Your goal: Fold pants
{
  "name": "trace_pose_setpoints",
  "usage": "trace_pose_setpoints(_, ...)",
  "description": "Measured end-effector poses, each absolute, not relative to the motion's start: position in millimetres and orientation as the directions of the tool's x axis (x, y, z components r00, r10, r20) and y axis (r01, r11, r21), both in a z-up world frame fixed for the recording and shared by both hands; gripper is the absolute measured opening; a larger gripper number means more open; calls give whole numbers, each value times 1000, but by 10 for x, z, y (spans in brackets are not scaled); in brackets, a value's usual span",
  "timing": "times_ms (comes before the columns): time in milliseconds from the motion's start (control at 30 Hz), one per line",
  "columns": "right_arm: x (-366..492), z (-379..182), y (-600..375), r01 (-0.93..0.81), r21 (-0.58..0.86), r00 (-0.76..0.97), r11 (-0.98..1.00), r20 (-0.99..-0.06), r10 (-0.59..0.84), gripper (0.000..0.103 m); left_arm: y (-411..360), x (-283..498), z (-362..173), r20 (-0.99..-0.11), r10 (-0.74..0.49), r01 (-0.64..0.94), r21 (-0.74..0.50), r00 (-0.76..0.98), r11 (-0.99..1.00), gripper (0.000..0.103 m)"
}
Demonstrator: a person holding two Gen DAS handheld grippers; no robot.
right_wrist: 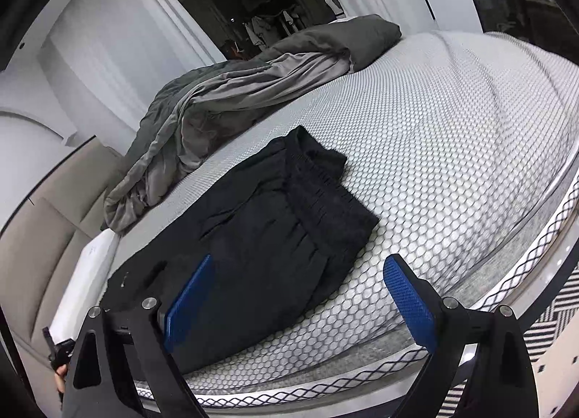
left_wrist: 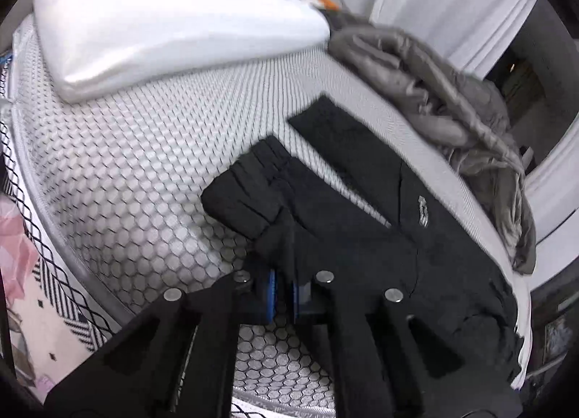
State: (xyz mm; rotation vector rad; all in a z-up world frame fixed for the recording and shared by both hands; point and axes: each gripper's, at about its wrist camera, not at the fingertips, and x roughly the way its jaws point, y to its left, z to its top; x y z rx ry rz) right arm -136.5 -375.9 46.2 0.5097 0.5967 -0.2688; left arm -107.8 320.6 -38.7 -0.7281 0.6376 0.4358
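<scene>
Our left gripper (left_wrist: 284,295) pinches a fold of the black pants (left_wrist: 362,222), its blue pads pressed together on the cloth. From it the pants spread toward one o'clock across the honeycomb mattress (left_wrist: 137,172), the waistband at twelve. Our right gripper (right_wrist: 296,295) is spread wide, its left pad over the pants (right_wrist: 260,237), which lie from nine to twelve o'clock of it. A grey blanket (right_wrist: 224,92) is bunched beyond.
</scene>
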Motion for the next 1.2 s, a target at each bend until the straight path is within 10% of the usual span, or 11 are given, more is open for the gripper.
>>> trace_pose_setpoints(333, -1119, -18, -3940, 426, 434, 773, 794, -630, -70, 90, 3292, -900, -566, -718, 125, -608, -468, 685, 642, 4)
trace_pose_setpoints(433, -924, -107, -3976, 427, 460, 780, 779, -623, -60, 60, 3333, -868, -636, -724, 118, -620, -480, 680, 620, 3)
trace_pose_setpoints(500, -867, -113, -3987, 421, 469, 787, 776, -615, -56, 19, 3347, -938, -615, -710, 125, -617, -495, 693, 612, 2)
trace_pose_setpoints(1200, -1034, 566, -3853, 397, 474, 853, 786, -507, -125, 13, 3420, -682, 86, -611, 142, -535, -530, 779, 657, 0)
